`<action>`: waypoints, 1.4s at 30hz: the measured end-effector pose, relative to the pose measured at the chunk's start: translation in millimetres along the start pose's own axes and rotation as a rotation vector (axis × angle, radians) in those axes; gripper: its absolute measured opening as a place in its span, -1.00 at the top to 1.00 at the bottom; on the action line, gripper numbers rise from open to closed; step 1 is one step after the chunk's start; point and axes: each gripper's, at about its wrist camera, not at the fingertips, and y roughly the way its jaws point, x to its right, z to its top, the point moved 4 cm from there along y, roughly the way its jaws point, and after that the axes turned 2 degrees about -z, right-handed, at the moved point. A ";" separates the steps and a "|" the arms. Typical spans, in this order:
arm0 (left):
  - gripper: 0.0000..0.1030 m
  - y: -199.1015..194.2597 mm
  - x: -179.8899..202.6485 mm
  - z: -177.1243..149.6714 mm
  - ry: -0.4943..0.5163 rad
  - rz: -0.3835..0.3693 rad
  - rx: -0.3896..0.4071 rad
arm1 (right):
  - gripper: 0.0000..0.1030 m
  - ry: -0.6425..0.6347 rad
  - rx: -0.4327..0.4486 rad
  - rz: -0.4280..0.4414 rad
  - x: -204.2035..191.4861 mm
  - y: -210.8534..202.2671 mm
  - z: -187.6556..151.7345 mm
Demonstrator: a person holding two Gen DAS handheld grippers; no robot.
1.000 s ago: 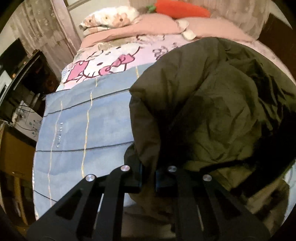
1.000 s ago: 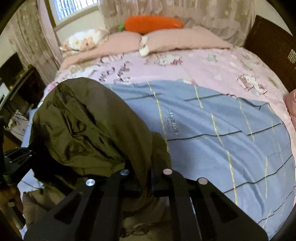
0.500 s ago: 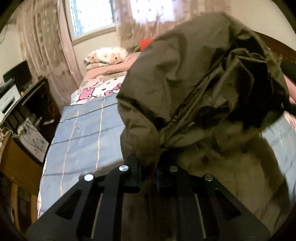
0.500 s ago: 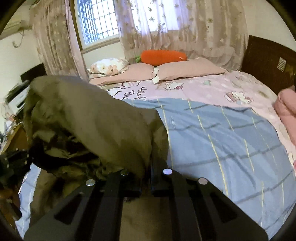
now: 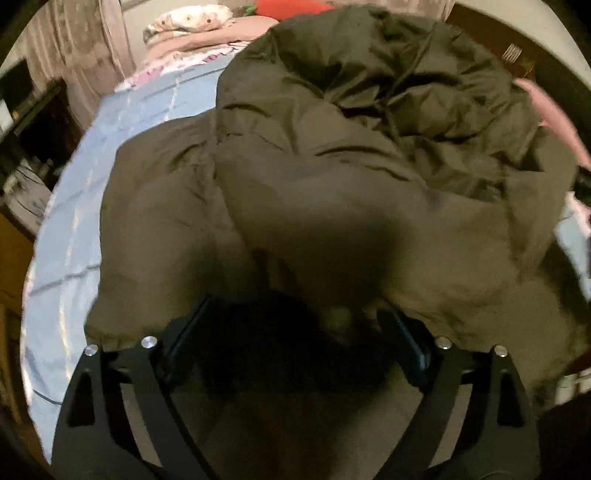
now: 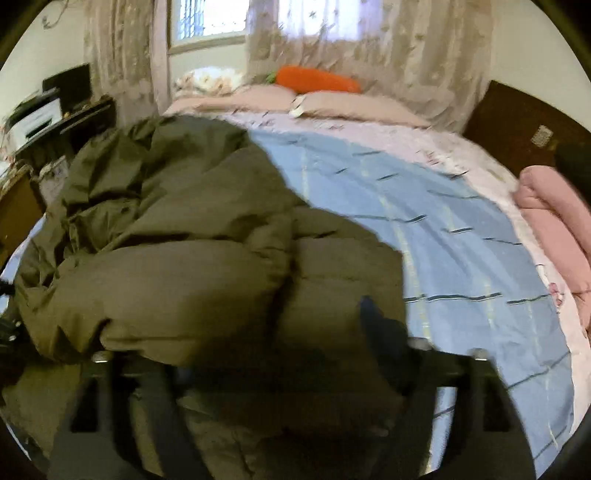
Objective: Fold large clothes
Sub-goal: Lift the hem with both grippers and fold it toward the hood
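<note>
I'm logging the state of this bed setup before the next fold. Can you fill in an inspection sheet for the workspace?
Surface: blue checked blanket over a pink printed sheet on the bed.
Job's things: olive padded jacket, heaped and crumpled on the blanket, not yet folded flat.
Clutter: carrot plush, pillows, rolled pink bedding.
Grippers: left gripper and right gripper both opening, jaws wide, jacket fabric draped between them.
Cables: nothing seen.
Surroundings: lace curtains, window, printer on a dark desk.
</note>
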 end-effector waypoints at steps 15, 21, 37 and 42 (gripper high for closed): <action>-0.96 -79.6 56.9 75.5 0.114 0.094 0.238 | -0.97 -0.011 0.047 0.134 -62.6 -48.7 41.6; -0.96 22.9 50.1 77.1 0.047 0.217 0.078 | -0.97 -0.035 -0.120 0.103 -81.8 31.6 22.1; -0.96 20.8 37.9 64.2 0.096 0.158 0.183 | -0.97 -0.057 -0.142 0.163 -81.1 43.5 21.3; -0.96 -44.7 43.2 113.9 0.048 0.109 0.352 | -0.97 0.014 0.013 0.170 -72.6 6.8 89.9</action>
